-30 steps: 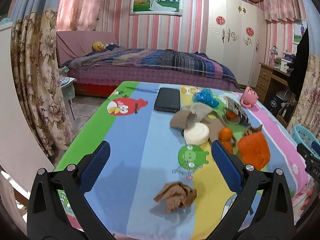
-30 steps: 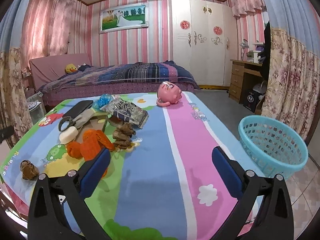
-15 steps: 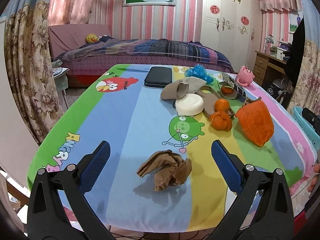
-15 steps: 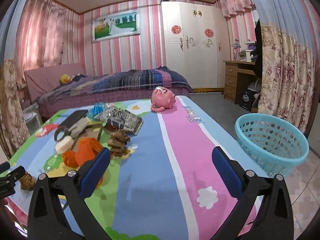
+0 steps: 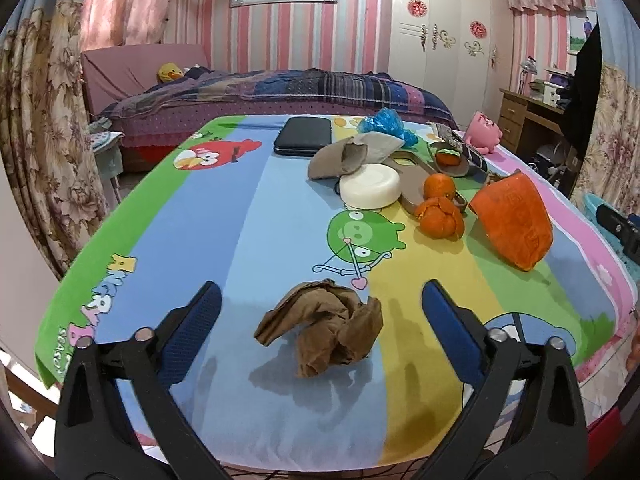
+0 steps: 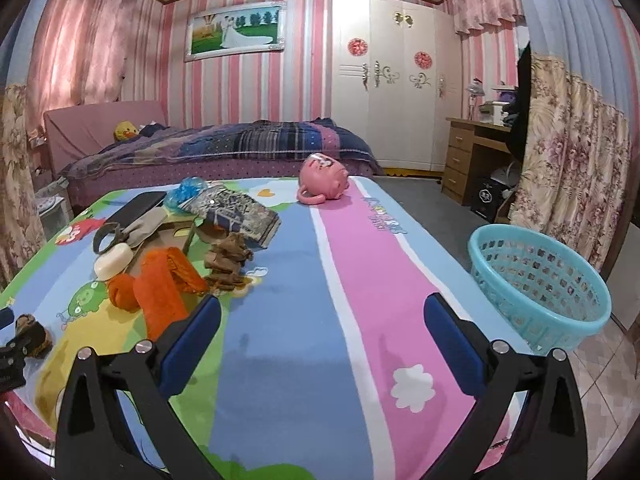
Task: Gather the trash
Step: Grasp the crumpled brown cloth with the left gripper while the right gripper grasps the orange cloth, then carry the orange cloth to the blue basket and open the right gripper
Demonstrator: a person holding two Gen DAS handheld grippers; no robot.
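Observation:
A crumpled brown paper wad (image 5: pixel 324 326) lies on the cartoon tablecloth (image 5: pixel 224 208) near its front edge. My left gripper (image 5: pixel 320 324) straddles the wad; its jaws are closing, and the blue pads (image 5: pixel 192 332) stand clear of the paper on both sides. From the right wrist view the same wad (image 6: pixel 34 334) shows at the far left. Orange peel (image 5: pixel 438 214), an orange wrapper (image 5: pixel 514 220) and brown scraps (image 6: pixel 228 260) lie further back. My right gripper (image 6: pixel 322 332) is open over the pink stripe, holding nothing. A turquoise basket (image 6: pixel 540 280) stands right of the table.
A white round puck (image 5: pixel 370 186), a dark phone (image 5: pixel 302 142), grey cloth (image 5: pixel 356 152), a blue bag (image 5: pixel 386 122), a patterned pouch (image 6: pixel 236 212) and a pink pig toy (image 6: pixel 324 180) crowd the table's back. Behind it are a bed, wardrobe and desk; curtains hang on both sides.
My left gripper has sunk toward the table and come up around the brown wad, which now sits larger between its fingers. The right gripper's view has barely shifted.

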